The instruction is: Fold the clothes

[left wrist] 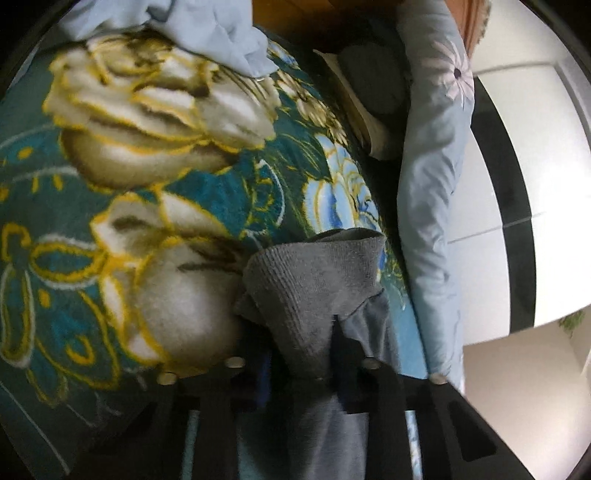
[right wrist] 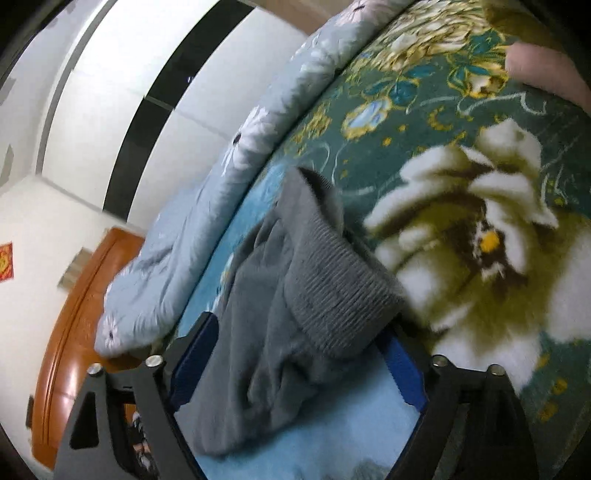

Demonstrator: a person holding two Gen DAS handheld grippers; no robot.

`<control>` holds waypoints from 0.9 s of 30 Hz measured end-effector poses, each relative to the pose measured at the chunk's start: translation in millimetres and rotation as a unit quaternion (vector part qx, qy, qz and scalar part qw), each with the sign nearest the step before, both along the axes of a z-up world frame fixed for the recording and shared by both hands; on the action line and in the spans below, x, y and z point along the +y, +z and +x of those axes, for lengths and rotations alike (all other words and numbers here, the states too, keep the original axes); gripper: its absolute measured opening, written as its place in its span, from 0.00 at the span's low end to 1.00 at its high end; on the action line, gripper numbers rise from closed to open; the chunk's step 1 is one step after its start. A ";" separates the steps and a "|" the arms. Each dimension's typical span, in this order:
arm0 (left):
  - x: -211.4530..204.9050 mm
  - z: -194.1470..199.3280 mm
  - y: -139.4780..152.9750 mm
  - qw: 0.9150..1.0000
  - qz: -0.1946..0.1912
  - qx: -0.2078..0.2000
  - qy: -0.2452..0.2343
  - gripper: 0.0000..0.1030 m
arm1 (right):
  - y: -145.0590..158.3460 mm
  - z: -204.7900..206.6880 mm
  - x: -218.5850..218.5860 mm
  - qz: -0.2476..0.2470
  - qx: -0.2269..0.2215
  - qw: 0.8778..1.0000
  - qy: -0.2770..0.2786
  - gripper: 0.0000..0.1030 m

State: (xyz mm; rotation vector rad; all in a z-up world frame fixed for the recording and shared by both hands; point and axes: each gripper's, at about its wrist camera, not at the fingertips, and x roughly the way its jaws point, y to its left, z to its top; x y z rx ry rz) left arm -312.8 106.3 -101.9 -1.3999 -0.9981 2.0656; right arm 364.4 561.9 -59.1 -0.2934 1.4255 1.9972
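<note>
Left wrist view, left to right. We see the teal floral blanket (left wrist: pixel 122 173) filling the left and centre of the frame, with a pale blue cloth (left wrist: pixel 207 26) bunched at the top. Lower centre: the grey garment (left wrist: pixel 314 280), ribbed cuff uppermost, rises from between the fingers of the left gripper (left wrist: pixel 299 373). The jaws are drawn in tight on the grey fabric. To the right, a light blue quilt (left wrist: pixel 432 206) with a daisy print runs top to bottom. A white wall (left wrist: pixel 546 184) fills the right edge.

Right wrist view, left to right. White wall (right wrist: pixel 85 122) with a black stripe at upper left; orange wooden bed frame (right wrist: pixel 66 332) at lower left; light blue quilt (right wrist: pixel 192 236) beside it. Centre: the grey garment (right wrist: pixel 295 295) lies crumpled on the blanket, its ribbed cuff folded over. The right gripper (right wrist: pixel 295 362) has its jaws spread wide, blue pads on either side of the garment, not pinching it. The teal floral blanket (right wrist: pixel 480 221) fills the right.
</note>
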 end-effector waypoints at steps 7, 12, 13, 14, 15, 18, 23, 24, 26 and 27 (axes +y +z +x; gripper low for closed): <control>-15.2 14.1 58.9 0.998 0.036 0.059 -0.004 0.17 | 48.2 -8.0 12.2 0.040 -0.041 0.998 0.011 0.21; -68.1 52.0 105.8 0.988 0.080 0.125 -0.038 0.17 | 94.3 10.2 -17.4 0.087 -0.021 0.995 0.055 0.21; -83.7 61.3 106.9 0.987 0.076 0.135 -0.039 0.17 | 93.5 18.5 -25.6 0.090 -0.022 0.994 0.061 0.21; -98.5 68.1 105.0 0.987 0.066 0.142 -0.040 0.17 | 89.0 28.4 -35.0 0.089 -0.028 0.993 0.069 0.21; -112.3 73.9 100.1 0.988 0.051 0.142 -0.039 0.17 | 82.2 31.8 -42.1 0.085 -0.043 0.992 0.079 0.21; -143.4 84.0 68.1 0.995 -0.002 0.100 -0.032 0.17 | 54.3 33.2 -57.9 0.055 -0.091 0.989 0.101 0.21; -169.4 96.7 47.6 0.998 0.004 0.066 -0.003 0.17 | 39.2 37.2 -71.2 0.031 -0.123 0.987 0.100 0.26; -166.0 100.2 57.4 0.997 -0.005 0.079 -0.006 0.17 | 45.3 36.0 -76.3 0.040 -0.138 0.985 0.098 0.27; -152.2 109.8 84.8 0.992 -0.038 0.122 -0.019 0.17 | 57.4 33.7 -86.4 0.058 -0.167 0.980 0.095 0.37; -140.3 119.0 103.2 0.986 -0.061 0.154 -0.029 0.17 | 63.5 32.5 -91.5 0.067 -0.182 0.977 0.093 0.43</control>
